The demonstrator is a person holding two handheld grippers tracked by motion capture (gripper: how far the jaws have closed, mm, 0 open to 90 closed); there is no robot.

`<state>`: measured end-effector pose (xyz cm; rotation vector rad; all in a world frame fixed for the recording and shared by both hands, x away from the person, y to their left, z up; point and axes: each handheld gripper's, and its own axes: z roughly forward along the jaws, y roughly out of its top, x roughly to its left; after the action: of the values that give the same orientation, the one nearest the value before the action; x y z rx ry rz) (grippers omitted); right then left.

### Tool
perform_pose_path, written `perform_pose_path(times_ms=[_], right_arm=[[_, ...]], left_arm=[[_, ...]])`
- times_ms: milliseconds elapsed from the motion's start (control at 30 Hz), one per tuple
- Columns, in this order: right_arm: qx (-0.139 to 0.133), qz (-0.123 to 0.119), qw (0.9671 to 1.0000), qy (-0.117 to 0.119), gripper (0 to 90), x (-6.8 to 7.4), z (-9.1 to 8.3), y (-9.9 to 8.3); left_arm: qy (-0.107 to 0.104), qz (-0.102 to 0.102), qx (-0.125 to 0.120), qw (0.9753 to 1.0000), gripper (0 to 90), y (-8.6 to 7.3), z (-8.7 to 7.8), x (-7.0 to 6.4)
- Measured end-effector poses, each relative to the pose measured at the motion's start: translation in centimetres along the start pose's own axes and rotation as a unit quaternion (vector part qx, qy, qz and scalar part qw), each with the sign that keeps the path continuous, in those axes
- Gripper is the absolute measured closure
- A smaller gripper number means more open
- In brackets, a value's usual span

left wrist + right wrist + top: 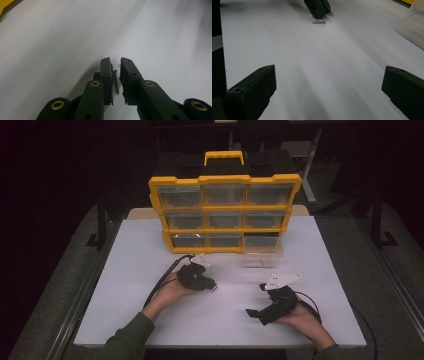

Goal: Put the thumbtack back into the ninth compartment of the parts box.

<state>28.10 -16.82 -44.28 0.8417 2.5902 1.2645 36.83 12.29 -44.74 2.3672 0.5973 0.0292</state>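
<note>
From the high view, the left gripper (212,285) sits low over the white table (130,265), just in front of the yellow-framed organizer (225,212) with its three rows of clear drawers and a yellow carry handle on top. One clear drawer (262,256) has been pulled out and stands on the table under the organizer's lower right corner, where a dark gap shows in the frame. The right gripper (255,301) rests nearer the person, well apart from the left one, held in a hand (305,320) with a grey three-cornered plate on top. The screw (116,82) is too small to make out from above; the left gripper view shows it plainly, a small threaded screw lying along the inner face of one jaw, in the narrow gap between the two jaws. The jaws stand a little apart there, the screw touching one pad (106,75); whether the other pad presses it I cannot tell. The right gripper view adds a side look: the same screw lies flat on the table right under the tips of the left gripper, with the clear drawer's corner at the upper right edge. That view also shows the right gripper's own jaws spread wide with nothing between them. No brand, label or writing can be read in any view.
</note>
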Motion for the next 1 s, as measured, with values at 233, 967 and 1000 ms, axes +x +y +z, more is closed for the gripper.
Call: perform_pose_path(times_ms=[233, 967, 1000], right_arm=[[0.0, 0.0, 1.0, 0.0, 0.0, 0.0, 0.0, 0.0], [-0.001, 0.0, 1.0, 0.001, 0.0, -0.01, -0.02, 0.01], [-0.001, 0.0, 1.0, 0.0, 0.0, -0.02, -0.02, 0.01]], left_arm=[[0.004, 0.002, 0.001, 1.0, 84.7, -0.02, 0.0, 0.1], [-0.006, -0.009, -0.004, 0.9999, 87.5, 0.27, -0.34, 0.33], [-0.007, -0.008, -0.005, 0.9999, 87.4, 0.31, -0.43, 0.39]])
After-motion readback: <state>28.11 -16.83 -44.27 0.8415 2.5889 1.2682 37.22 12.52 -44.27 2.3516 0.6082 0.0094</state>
